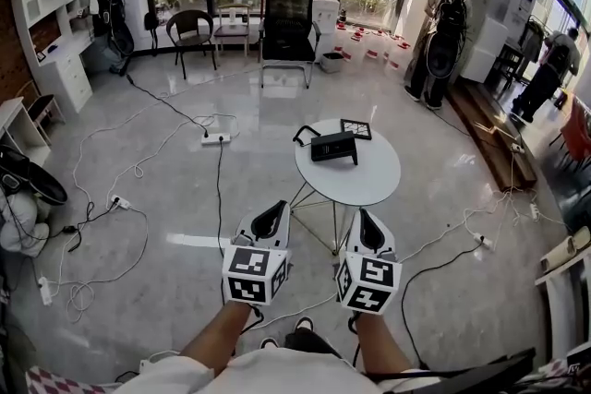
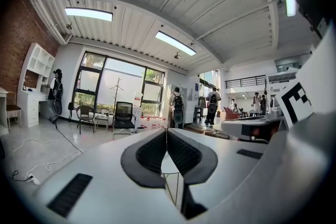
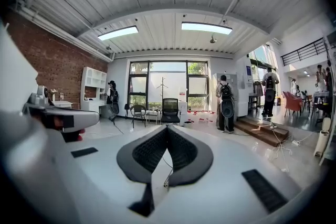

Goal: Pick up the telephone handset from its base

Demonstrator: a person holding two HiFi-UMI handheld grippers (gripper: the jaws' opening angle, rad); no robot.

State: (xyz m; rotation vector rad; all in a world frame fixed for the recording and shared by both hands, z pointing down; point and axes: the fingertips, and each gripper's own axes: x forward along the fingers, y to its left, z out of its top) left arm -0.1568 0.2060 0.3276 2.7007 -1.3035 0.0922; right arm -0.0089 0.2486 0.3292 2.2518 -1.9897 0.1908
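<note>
Okay, our left tongs [image 1: 273, 215] are pinched shut, empty, short of the round white bench [image 1: 365, 180]. We see the black telephone [image 1: 333, 146] on that bench, handset down on its base, square marker card [image 1: 355, 128] just beside it. Right tongs [image 1: 367, 226] likewise closed on nothing, well apart from the phone.

Honestly, the telephone [image 1: 333, 146] on the round table [image 1: 369, 185] is too small in the head view to make out its separate parts. Square card [image 1: 356, 128] at its 1 o'clock: pattern unreadable. Person's forearms [image 1: 222, 337] are cut off at 6 o'clock by the bottom edge.
</note>
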